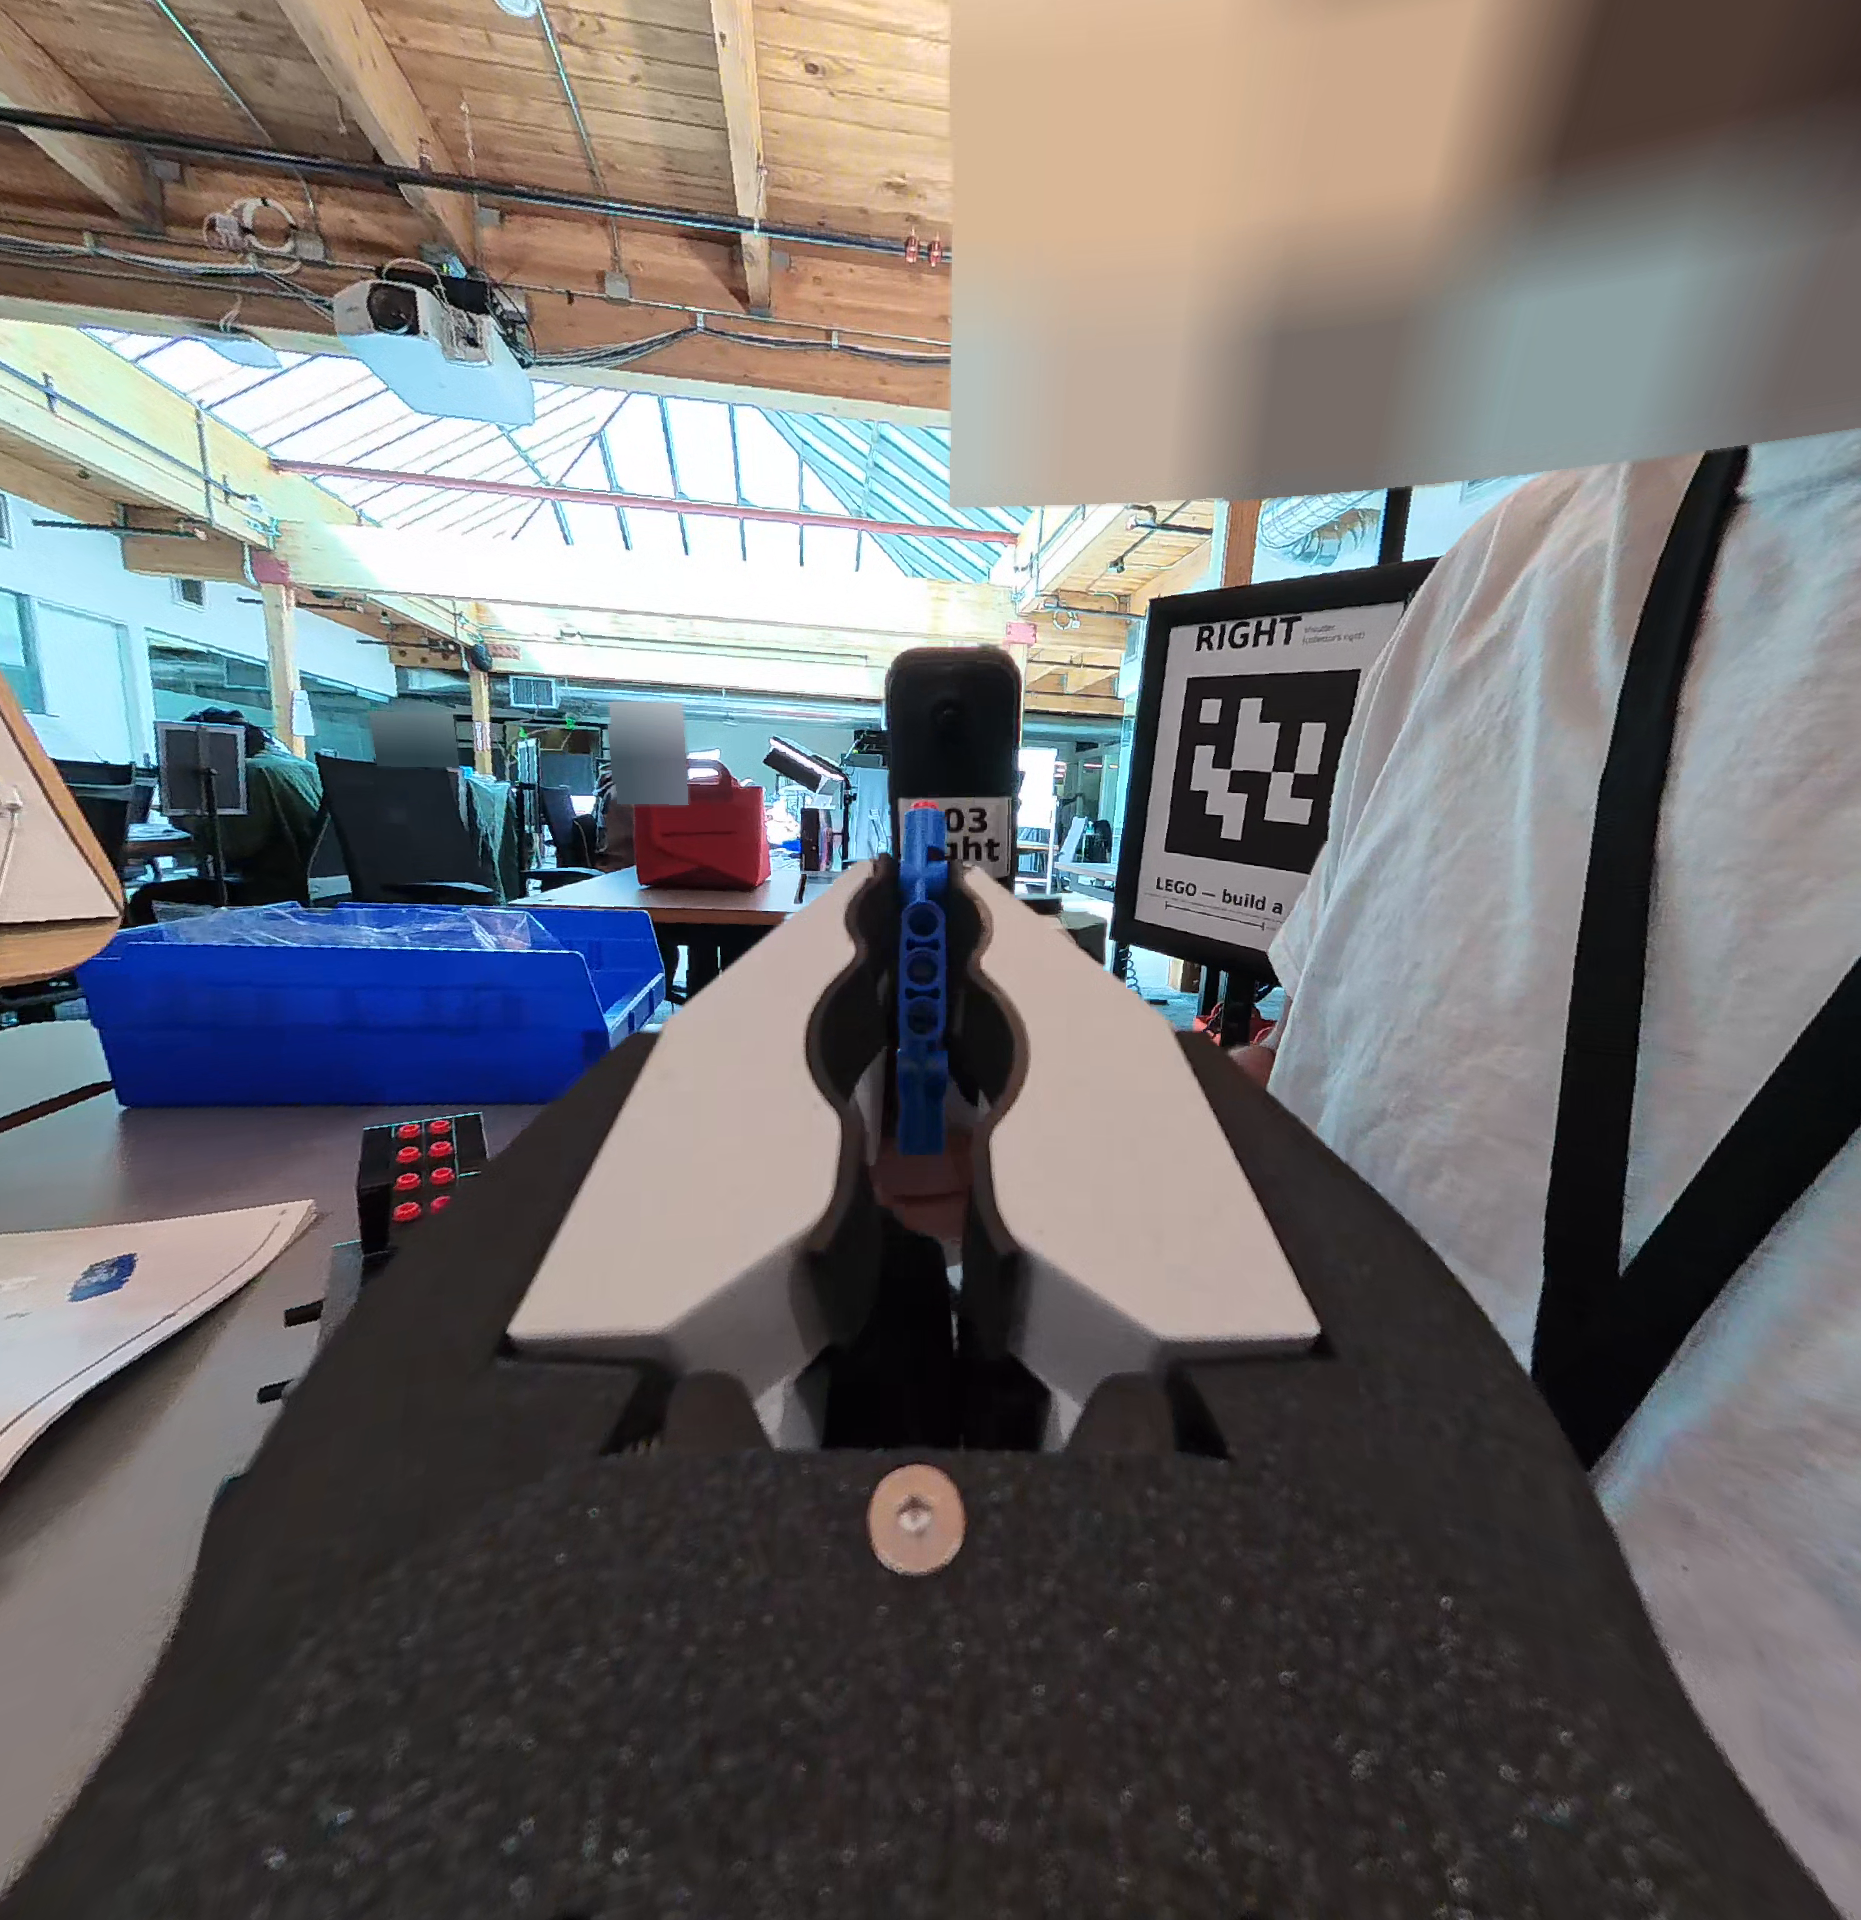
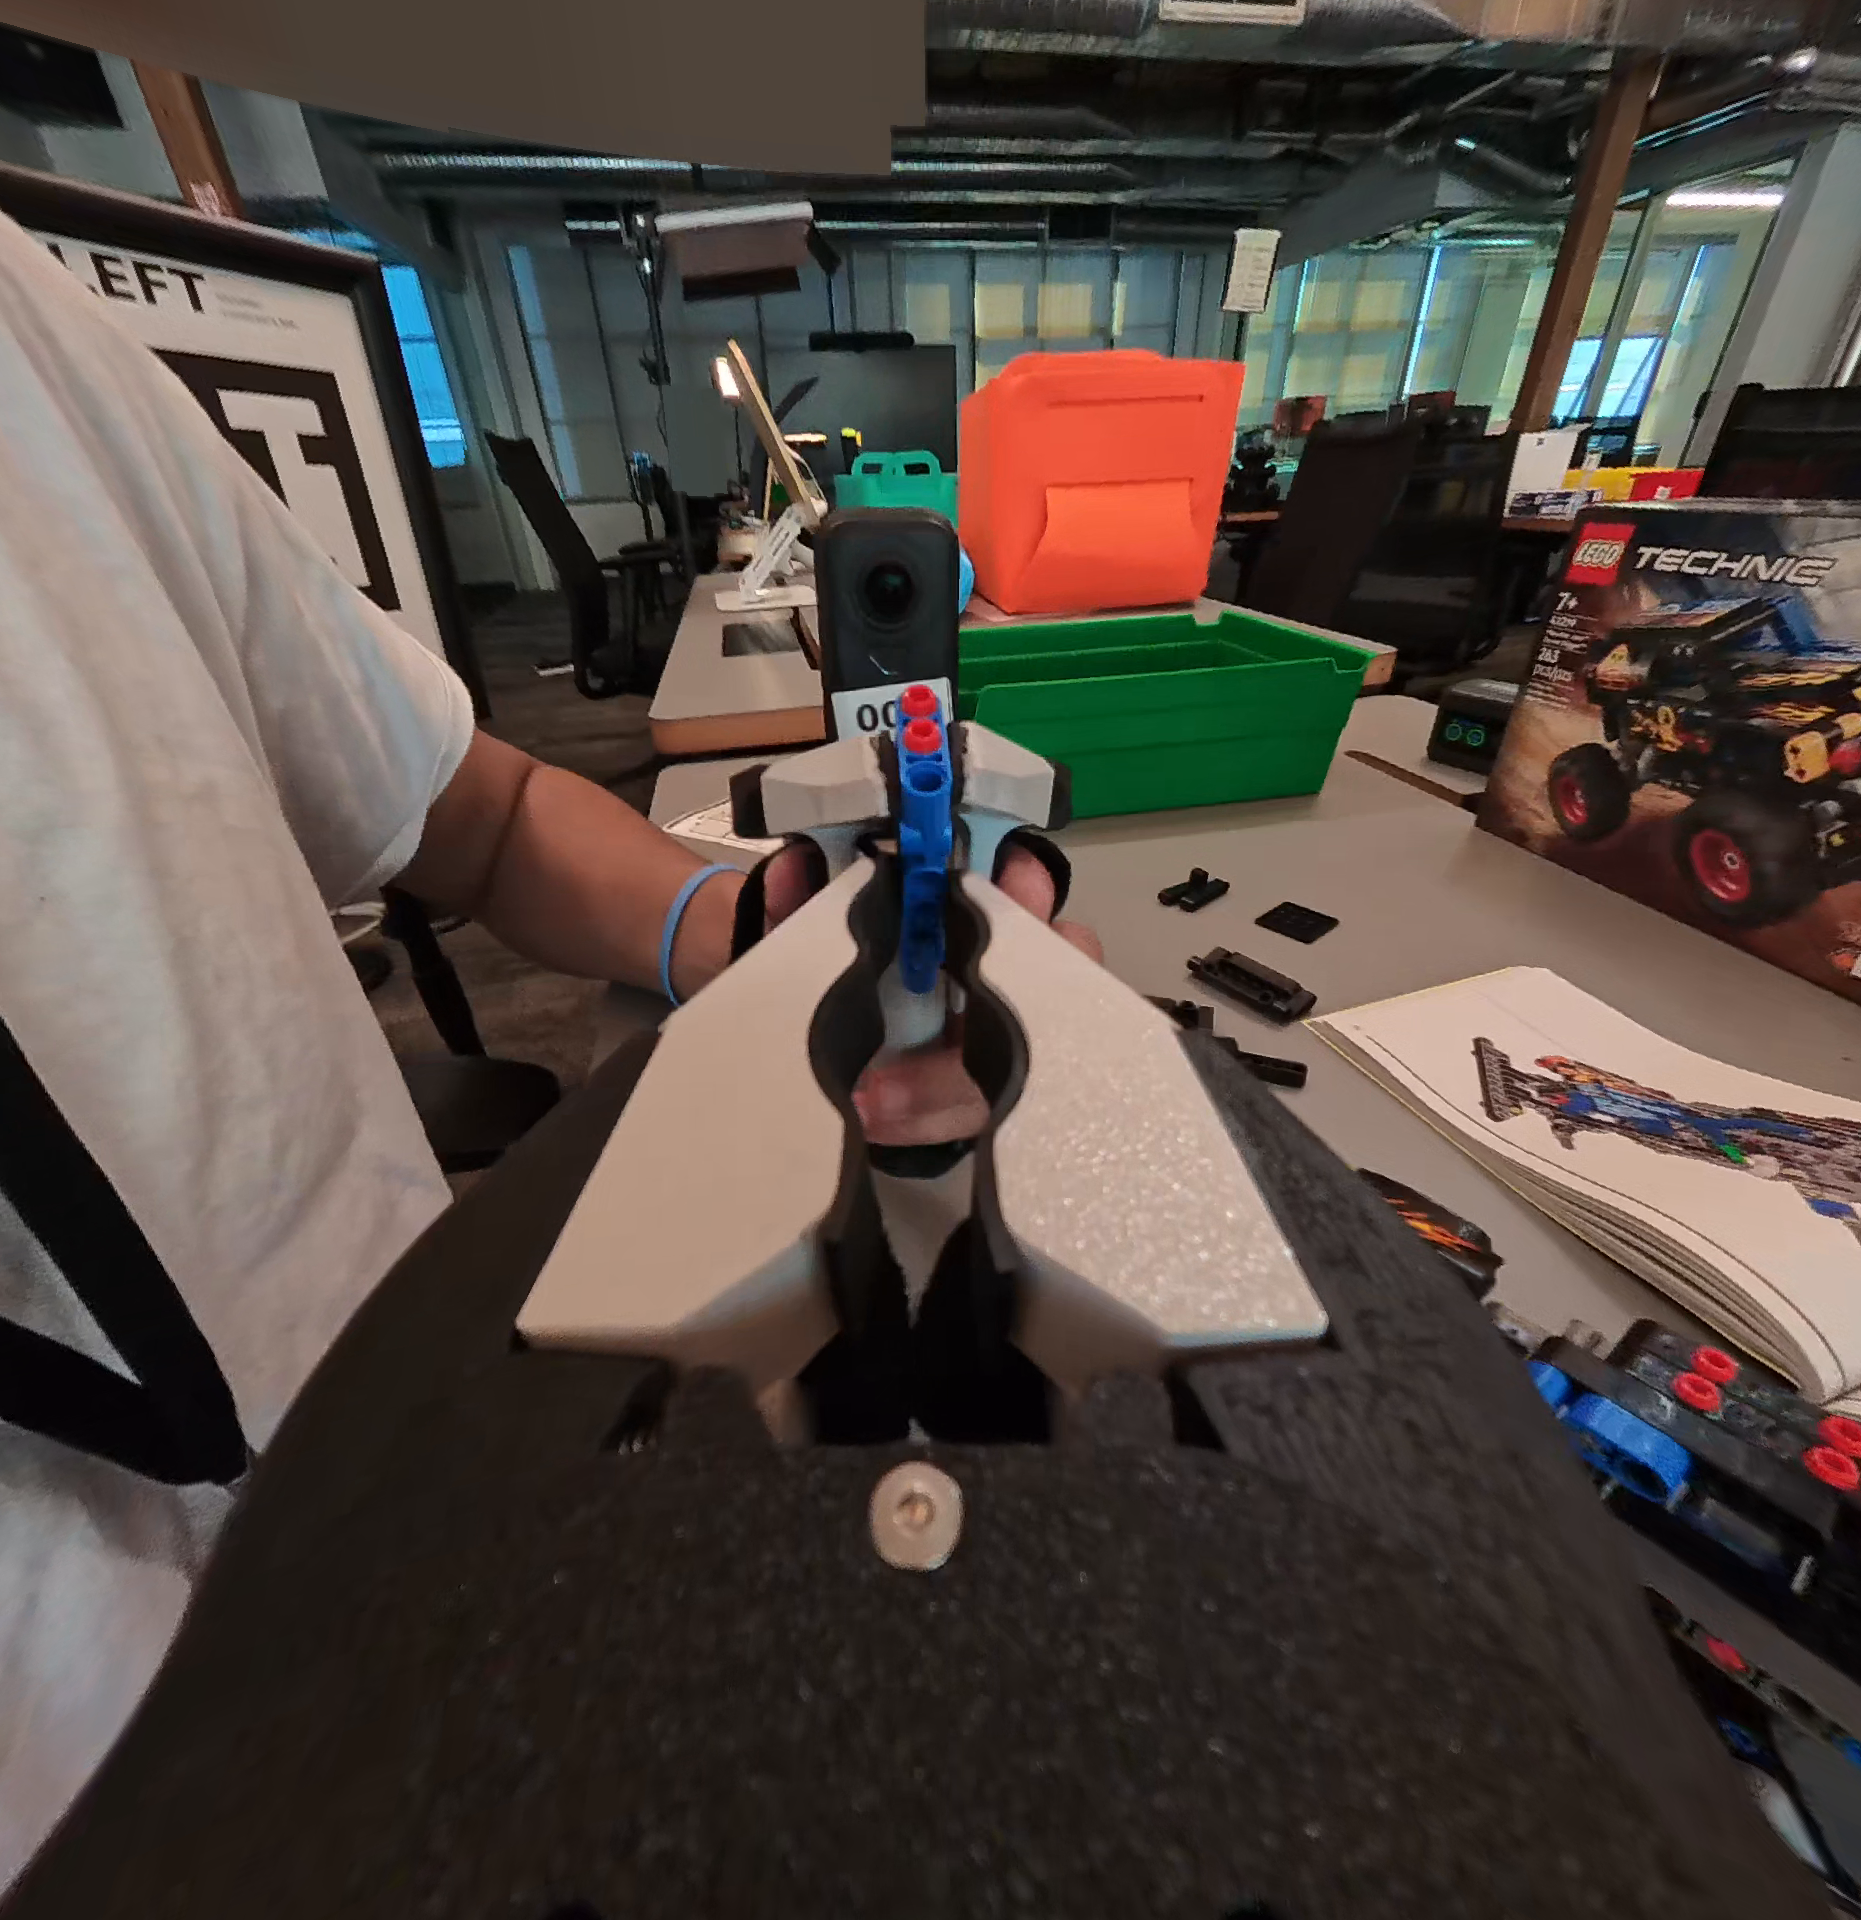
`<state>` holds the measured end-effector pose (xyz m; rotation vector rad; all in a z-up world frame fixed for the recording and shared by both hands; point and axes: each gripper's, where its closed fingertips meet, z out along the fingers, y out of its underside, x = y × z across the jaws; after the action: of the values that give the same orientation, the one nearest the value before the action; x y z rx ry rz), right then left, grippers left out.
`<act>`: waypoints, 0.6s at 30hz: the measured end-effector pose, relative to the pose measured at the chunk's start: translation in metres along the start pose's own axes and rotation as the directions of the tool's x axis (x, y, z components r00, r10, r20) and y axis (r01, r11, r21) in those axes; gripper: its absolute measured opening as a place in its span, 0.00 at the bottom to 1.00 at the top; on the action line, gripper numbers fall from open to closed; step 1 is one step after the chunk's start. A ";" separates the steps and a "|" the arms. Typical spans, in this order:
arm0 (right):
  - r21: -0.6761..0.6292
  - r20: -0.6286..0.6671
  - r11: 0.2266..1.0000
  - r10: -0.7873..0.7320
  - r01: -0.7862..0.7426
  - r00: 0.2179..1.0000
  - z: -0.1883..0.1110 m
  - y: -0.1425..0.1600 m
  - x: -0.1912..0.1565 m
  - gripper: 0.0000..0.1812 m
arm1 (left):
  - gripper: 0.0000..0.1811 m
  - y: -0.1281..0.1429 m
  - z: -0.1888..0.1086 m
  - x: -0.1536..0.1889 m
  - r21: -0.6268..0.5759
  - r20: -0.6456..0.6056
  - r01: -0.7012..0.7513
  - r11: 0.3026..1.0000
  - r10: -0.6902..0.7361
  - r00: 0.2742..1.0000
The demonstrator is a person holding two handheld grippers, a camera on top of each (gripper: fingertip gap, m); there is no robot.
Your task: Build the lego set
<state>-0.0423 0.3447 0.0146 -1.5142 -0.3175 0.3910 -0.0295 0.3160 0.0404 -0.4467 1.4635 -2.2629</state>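
Above the grey bench (image 2: 1425, 862), left of the open instruction booklet (image 2: 1632, 1122), both tools clamp one blue holed plastic Lego beam (image 2: 924, 883): left tool (image 1: 921, 997), right tool (image 2: 921, 935). Judgement: keep aligned, press squarely.

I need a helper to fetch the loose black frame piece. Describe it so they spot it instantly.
Start at the open booklet on the grey table. Just beyond its near corner lies the frame, a long black piece with a slotted middle. It is longer than the small square tile behind it.
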 end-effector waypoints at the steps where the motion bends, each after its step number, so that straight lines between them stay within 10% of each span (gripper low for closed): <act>1: 0.012 -0.005 1.000 0.000 0.000 1.000 -0.001 0.000 0.001 0.04 | 0.03 0.001 0.000 -0.001 -0.005 0.003 0.008 1.000 -0.008 1.000; 8: -0.296 -0.244 0.934 -0.276 0.200 0.930 -0.033 0.029 0.038 0.04 | 0.07 0.044 -0.014 -0.035 -0.356 0.153 0.041 0.933 0.015 0.988; 15: -0.820 -0.082 0.393 -0.800 0.416 0.594 -0.081 0.093 0.060 0.04 | 0.17 0.102 -0.022 -0.034 -0.563 0.427 0.372 0.738 -0.125 0.896; 18: -0.839 -0.010 0.318 -0.820 0.441 0.573 -0.080 0.113 0.054 0.04 | 0.17 0.125 -0.019 -0.022 -0.557 0.504 0.435 0.708 -0.128 0.854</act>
<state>0.0355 0.2985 -0.1033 -2.0771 -0.7797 -0.9216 0.0008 0.2961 -0.0832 -1.3930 2.0033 -1.5876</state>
